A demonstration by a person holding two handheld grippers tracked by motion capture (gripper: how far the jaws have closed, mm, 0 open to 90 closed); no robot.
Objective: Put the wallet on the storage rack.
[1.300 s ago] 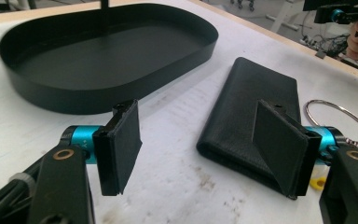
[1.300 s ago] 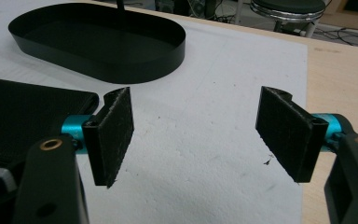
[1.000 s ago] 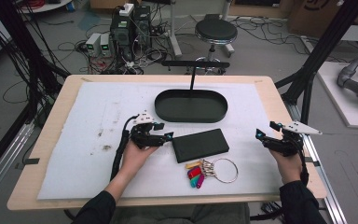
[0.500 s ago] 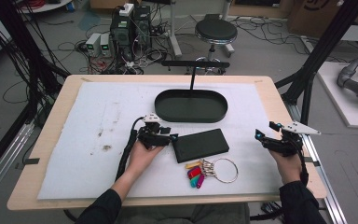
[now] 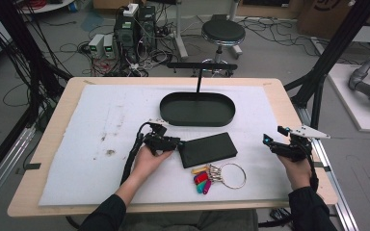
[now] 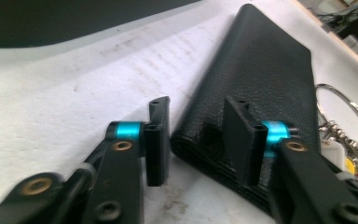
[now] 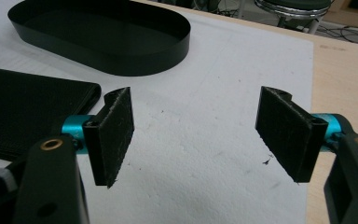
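A: Wallet (image 5: 207, 149) first: flat black leather, lying on the white foam mat (image 5: 96, 144) just in front of the oval black tray (image 5: 197, 109), its long side angled a little across the table.

B: And the left gripper (image 5: 174, 143) is right at the wallet's near-left corner. In the left gripper view the corner sits between the two jaws: one pad stands on the mat just beside the folded edge, the other hangs over the leather top.

A: Are the pads pressing?

B: Not that I can see. The jaws have just been closing in on that corner, yet a sliver of gap shows beside the left-hand pad (image 6: 158, 140) (the other pad's (image 6: 240, 140) contact is hard to judge from this angle). So I call it partly closed around the corner, no squeeze yet.

A: Right gripper (image 5: 272, 143)?

B: Well apart from the wallet, out near the mat's right edge, held low in the person's right hand (image 5: 296, 166). Its jaws stand wide, bare mat between them. In the right gripper view the wallet lies off beyond the left-hand pad (image 7: 114, 135), with the tray farther back.

A: Anything else close by?

B: Key ring (image 5: 224, 175), with coloured tags fanned out, lies just beside the wallet's near long edge, on the person's side. In the left gripper view its big metal loop peeks out past the wallet's far side.
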